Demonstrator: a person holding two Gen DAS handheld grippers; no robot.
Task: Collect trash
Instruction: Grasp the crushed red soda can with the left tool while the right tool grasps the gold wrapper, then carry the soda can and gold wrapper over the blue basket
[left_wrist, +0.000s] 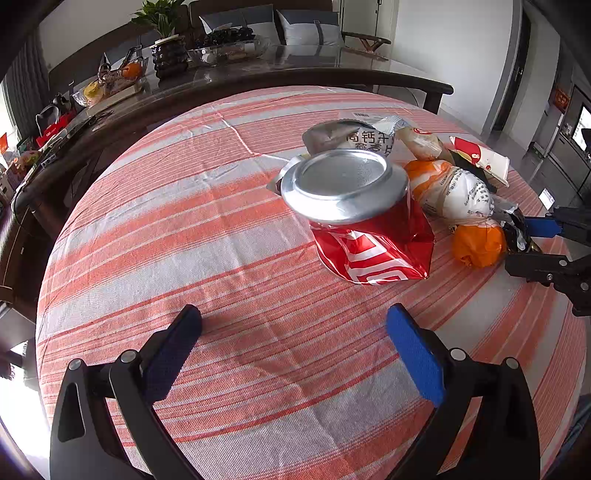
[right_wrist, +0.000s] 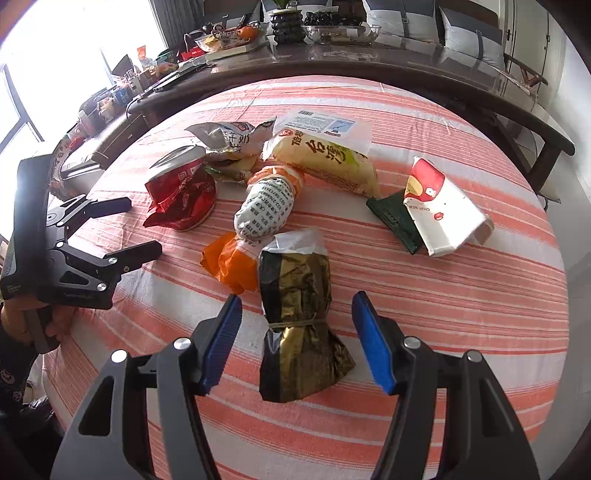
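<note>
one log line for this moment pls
left gripper: open, short of crushed red can | right gripper: open, fingers straddling black-gold wrapper | nothing held

Wrapper print (left_wrist: 369, 142) — partly hidden

Matt woven orange-and-white striped tablecloth (left_wrist: 221, 236). At twelve o'clock in the left view, a crushed red can (left_wrist: 354, 206) with shiny smooth metal base. Centre of the right view, a crinkled glossy black-and-gold foil wrapper (right_wrist: 295, 314); at two o'clock, a smooth white paper carton (right_wrist: 443, 214).
</note>
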